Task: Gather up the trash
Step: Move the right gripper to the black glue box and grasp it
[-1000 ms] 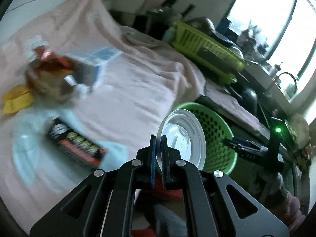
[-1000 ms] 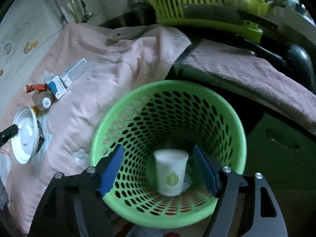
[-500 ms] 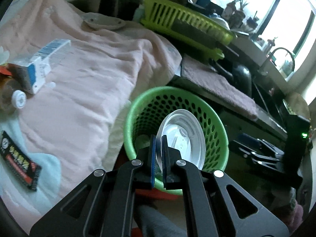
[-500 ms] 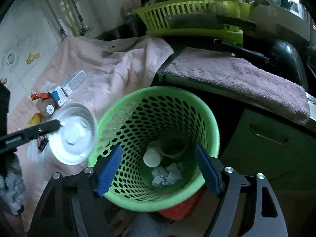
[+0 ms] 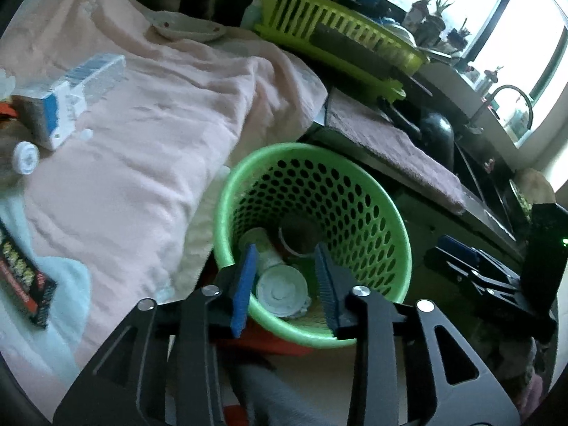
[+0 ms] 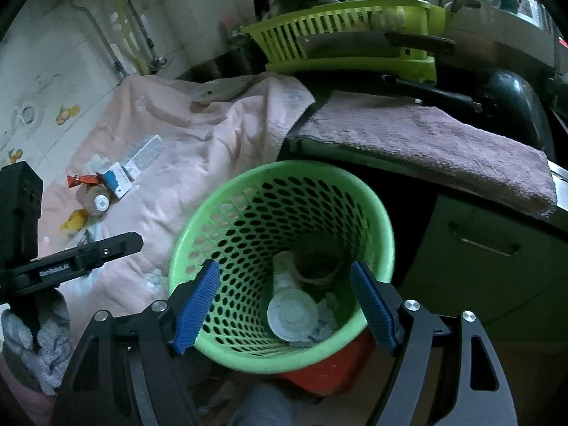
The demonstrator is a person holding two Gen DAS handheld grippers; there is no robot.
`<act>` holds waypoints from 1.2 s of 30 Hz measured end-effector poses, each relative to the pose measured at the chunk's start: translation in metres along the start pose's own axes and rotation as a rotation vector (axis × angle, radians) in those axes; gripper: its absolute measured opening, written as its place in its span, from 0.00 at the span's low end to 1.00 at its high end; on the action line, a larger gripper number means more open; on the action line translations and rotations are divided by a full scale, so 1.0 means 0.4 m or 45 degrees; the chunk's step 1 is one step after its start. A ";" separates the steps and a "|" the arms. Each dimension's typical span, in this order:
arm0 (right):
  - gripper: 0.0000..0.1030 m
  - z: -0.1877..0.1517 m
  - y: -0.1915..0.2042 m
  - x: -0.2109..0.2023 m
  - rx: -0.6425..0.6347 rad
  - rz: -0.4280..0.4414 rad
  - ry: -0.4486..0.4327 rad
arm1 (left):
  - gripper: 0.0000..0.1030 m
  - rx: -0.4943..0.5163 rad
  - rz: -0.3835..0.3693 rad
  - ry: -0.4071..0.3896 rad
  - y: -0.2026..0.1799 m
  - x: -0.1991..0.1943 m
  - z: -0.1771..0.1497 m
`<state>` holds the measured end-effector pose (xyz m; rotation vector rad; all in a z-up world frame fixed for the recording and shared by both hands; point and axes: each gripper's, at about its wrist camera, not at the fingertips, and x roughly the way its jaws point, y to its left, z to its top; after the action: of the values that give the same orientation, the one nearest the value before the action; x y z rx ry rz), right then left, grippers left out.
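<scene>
The white lid [image 5: 282, 291] is lying inside the green basket [image 5: 227, 209], beside a cup and crumpled paper. The left claw [image 5: 285, 280] is hanging over the rim, jaws opening, nothing between them. The right claw [image 6: 284, 305] is gaping wide, empty, above the same basket.

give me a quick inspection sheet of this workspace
surface: pink blanket spread beside the counter
job's things: green basket holds a white lid, a cup and crumpled paper; carton, capped bottle and black packet lie on the blanket
clutter: yellow-green dish rack, purple towel, plate
grippers: left tool opening over the basket, nothing between its pads; right tool open, empty
cables: nothing seen
surroundings: tiled wall with pipes, window, tap
</scene>
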<state>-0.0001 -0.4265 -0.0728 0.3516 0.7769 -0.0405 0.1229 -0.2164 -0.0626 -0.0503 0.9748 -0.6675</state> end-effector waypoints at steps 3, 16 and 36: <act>0.72 0.002 0.027 0.004 -0.024 0.022 0.002 | 0.43 -0.006 0.045 -0.040 0.020 -0.043 -0.008; 0.76 0.025 0.203 0.044 -0.193 0.138 0.034 | 0.46 -0.170 0.269 -0.188 0.202 -0.231 -0.044; 0.76 0.038 0.528 0.131 -0.508 0.333 0.125 | 0.55 -0.496 0.519 -0.311 0.530 -0.421 -0.066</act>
<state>0.0822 -0.2277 -0.0366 0.0733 0.8104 0.3756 0.1446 0.0515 -0.0214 -0.2632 0.8334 -0.0872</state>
